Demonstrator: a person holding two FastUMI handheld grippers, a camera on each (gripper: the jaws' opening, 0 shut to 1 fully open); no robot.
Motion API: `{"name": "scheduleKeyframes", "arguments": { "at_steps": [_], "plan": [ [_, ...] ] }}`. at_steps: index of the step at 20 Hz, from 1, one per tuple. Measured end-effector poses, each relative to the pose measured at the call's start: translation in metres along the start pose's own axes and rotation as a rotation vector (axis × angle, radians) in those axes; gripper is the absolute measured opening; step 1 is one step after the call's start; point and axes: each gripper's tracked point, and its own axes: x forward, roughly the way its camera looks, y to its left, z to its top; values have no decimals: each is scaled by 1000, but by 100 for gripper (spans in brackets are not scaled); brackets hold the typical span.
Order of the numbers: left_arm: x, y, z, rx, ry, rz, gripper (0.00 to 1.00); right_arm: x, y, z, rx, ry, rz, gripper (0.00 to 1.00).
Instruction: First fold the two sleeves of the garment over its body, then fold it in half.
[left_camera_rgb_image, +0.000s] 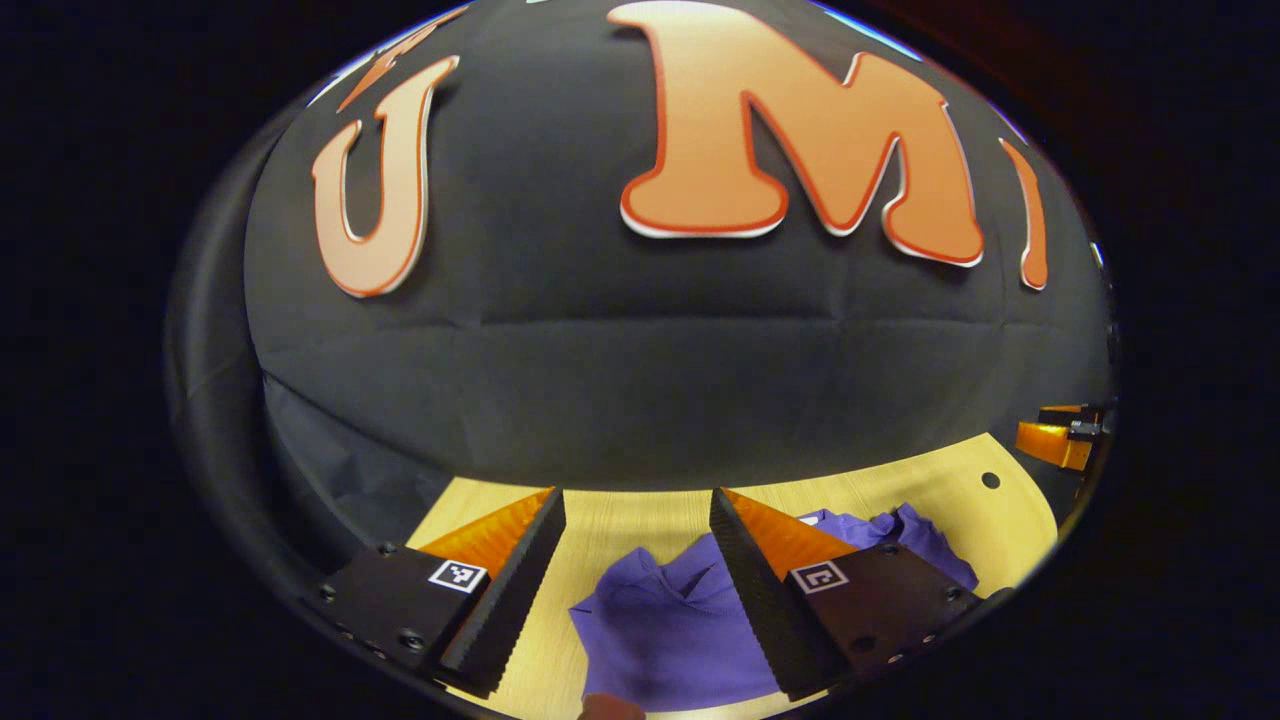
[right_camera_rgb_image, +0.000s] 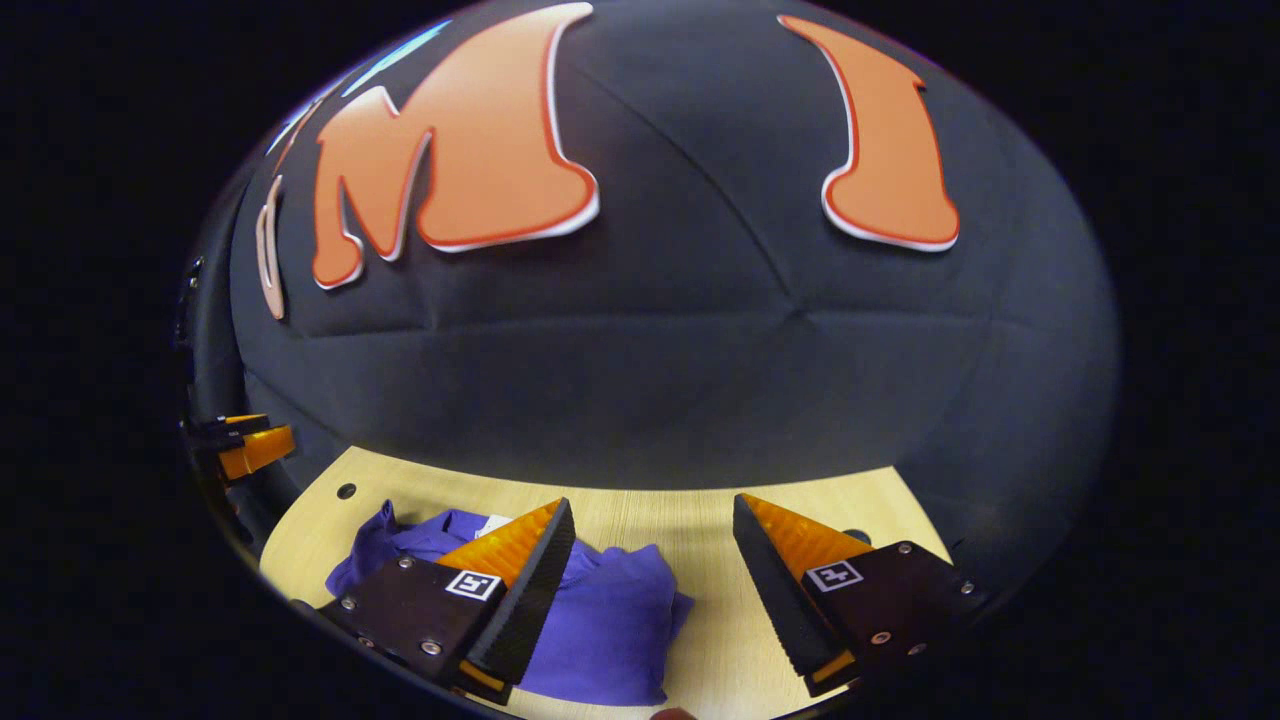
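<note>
**Soft purple garment, both grippers open above it**

The purple garment (left_camera_rgb_image: 665, 625) lies rumpled on the wooden table (left_camera_rgb_image: 640, 515); it looks light and limp, likely to sag; sleeve hems or cuffs suit a pinch; the left gripper (left_camera_rgb_image: 637, 590) and right gripper (right_camera_rgb_image: 650, 590) gape wide, holding nothing; nothing else obstructs.

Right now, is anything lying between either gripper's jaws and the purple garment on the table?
Nothing visible does. The left gripper and the right gripper hang above the wooden table, jaws open, with the purple garment bunched below and bare tabletop around it. No other object lies between them.
</note>
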Motion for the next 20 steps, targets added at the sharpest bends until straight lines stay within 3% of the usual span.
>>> {"name": "scheduleKeyframes", "arguments": {
  "at_steps": [5,10,14,20],
  "plan": [
    [-64,-16,31,-32,-104,-40,94,-57,21,27,-48,-117,2,95],
    [-122,-18,58,-29,-232,-31,94,-116,35,37,-103,-217,17,95],
    [-164,-19,58,-51,-286,-43,94,-152,49,43,-149,-286,27,94],
    [-218,-16,45,-83,-343,-54,94,-201,73,24,-162,-299,60,94]
  ]
}}
